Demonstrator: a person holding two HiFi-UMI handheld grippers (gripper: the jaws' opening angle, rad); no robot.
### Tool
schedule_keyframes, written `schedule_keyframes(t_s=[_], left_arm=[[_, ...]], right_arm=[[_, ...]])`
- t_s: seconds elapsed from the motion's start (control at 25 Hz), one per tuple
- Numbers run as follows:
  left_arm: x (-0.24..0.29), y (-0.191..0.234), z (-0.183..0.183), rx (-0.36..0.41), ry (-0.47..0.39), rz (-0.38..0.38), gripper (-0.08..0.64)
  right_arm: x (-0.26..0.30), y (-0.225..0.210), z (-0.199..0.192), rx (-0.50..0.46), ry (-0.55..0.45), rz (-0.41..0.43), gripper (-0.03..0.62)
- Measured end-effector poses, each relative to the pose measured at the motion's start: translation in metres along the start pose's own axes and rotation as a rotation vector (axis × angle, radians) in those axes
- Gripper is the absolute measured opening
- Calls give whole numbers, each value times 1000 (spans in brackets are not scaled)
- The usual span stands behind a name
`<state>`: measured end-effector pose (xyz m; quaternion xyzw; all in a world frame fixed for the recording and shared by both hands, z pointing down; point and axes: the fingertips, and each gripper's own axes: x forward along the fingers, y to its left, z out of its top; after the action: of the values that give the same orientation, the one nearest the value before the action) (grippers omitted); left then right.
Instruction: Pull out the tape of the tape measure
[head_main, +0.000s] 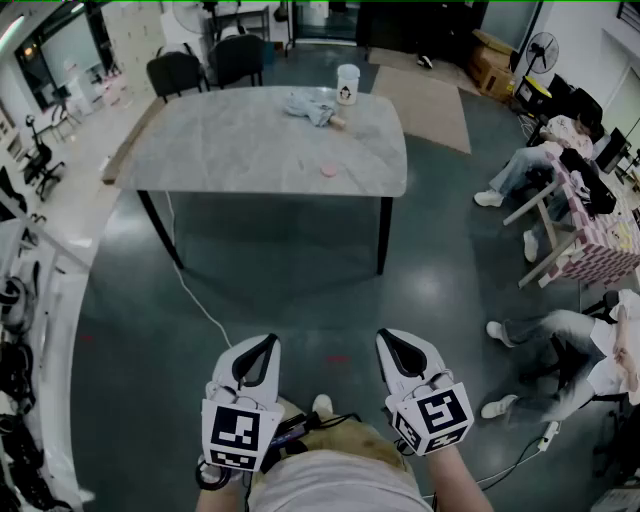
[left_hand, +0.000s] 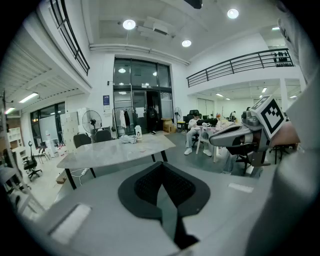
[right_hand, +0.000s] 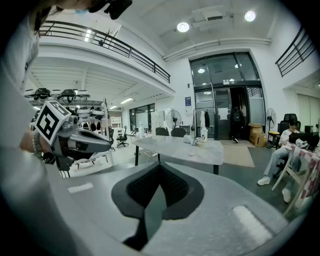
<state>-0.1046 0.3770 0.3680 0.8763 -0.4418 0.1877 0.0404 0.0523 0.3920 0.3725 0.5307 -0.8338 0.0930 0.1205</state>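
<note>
**Tongs clenched and empty, tape measure (head_main: 329, 170) lying on the far table (head_main: 230, 150)**

Both tongs are held low and near the person, side by side above the dark polished floor (head_main: 300, 270). The left gripper (head_main: 262, 350) has its black-padded jaws pressed together with nothing between them, and the right gripper (head_main: 395, 350) shows the same closed, empty jaws. Each one points forward toward the table and slightly downward.

The tape measure is a small, round, pink disc. It lies flat on the pale grey marble-patterned tabletop with black legs, near the table's near edge and right of its middle, well apart from both grippers. At this distance no drawn-out tape or pull tab can be made out.

Farther back on the same table lie a crumpled light blue cloth (head_main: 312, 106) and, beyond it at the far edge, a white cylindrical container (head_main: 347, 84).
</note>
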Motion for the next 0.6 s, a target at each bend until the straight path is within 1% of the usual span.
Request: schedule_keyframes(t_s=[0.6], left_arm=[[4, -1, 1, 0, -1, 2, 12]], right_arm=[[4, -2, 0, 1, -1, 11, 2]])
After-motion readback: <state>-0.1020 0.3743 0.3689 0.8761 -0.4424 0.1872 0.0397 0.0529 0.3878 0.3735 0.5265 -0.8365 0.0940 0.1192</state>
